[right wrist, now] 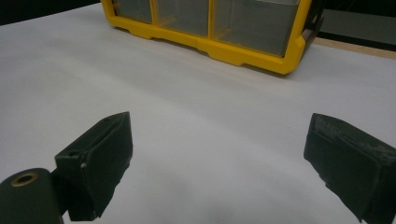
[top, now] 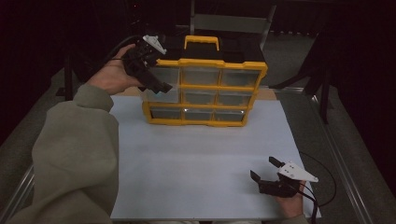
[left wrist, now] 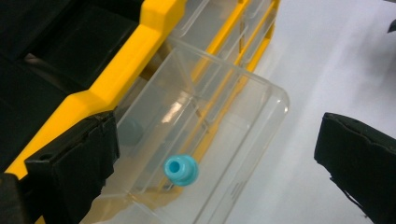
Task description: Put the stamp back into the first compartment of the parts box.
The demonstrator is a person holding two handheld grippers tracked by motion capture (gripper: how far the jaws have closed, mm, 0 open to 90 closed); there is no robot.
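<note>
A yellow and black organiser (top: 205, 86) with clear drawers stands at the back of the white sheet (top: 201, 158). Its top-left drawer (left wrist: 219, 140) is pulled out, and a small blue ring-shaped piece (left wrist: 181, 169) lies inside it. My left gripper (top: 152, 74) hovers open over that drawer at the organiser's top-left corner, its jaws wide apart with nothing between them. My right gripper (top: 268, 170) rests low at the sheet's front right, open and empty, facing the organiser (right wrist: 215, 28).
A yellow carry handle (top: 201, 42) tops the organiser. The sheet lies on a grey table with metal rails (top: 345, 186) along its sides. A sleeve (top: 74, 154) covers the front left. Black cables (top: 322, 186) trail from the right gripper.
</note>
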